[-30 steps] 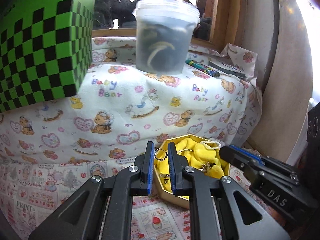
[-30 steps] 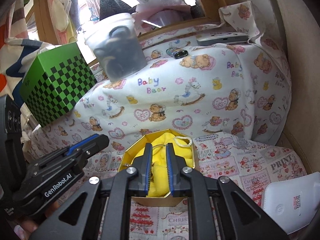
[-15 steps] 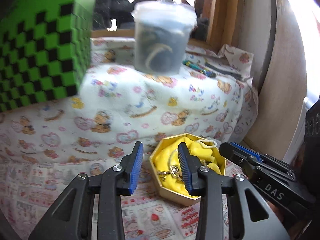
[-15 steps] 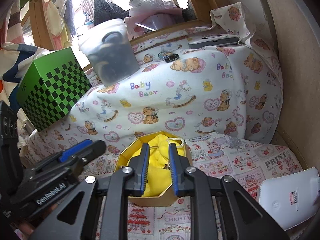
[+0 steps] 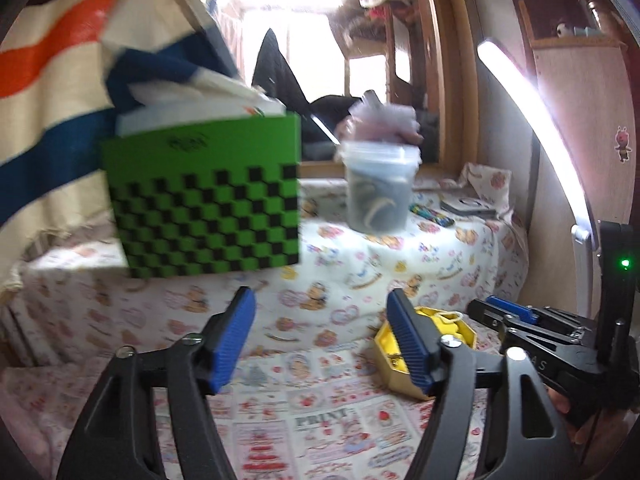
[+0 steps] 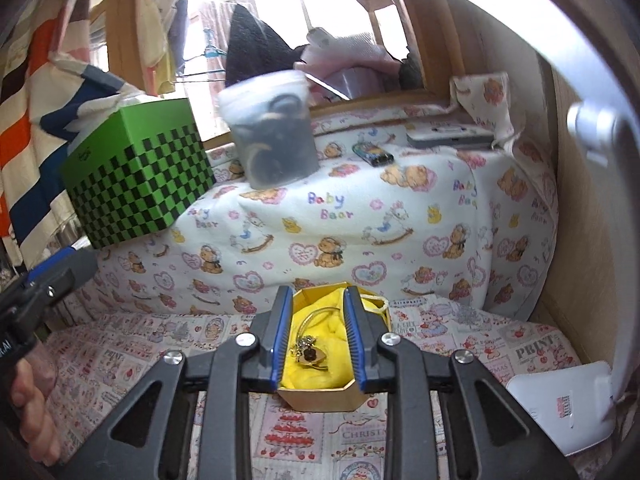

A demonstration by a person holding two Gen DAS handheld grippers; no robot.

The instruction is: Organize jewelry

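A gold hexagonal box (image 6: 320, 398) lined with yellow cloth sits on the printed cloth. Inside lie a thin ring hoop (image 6: 316, 316) and a dark heart pendant with a chain (image 6: 312, 354). My right gripper (image 6: 318, 320) hovers over the box. Its jaws are opening, the jewelry shows in the gap below them, and the pads press on nothing. My left gripper (image 5: 322, 320) is to the left of the box (image 5: 460, 332), its jaws wide and still opening, with nothing between them. Its right finger hides part of the box.
A green checkered box (image 5: 208, 208) and a lidded plastic tub (image 5: 378, 192) stand on the raised bear-print quilt behind. A lighter (image 6: 372, 154) and a grey flat device (image 6: 448, 136) lie up there too. A white packet (image 6: 560, 404) lies at the right, beside a wooden wall.
My left gripper opened wide, let go of the ring over the box, and drew back up and to the left. My right gripper's jaws parted somewhat above the box.
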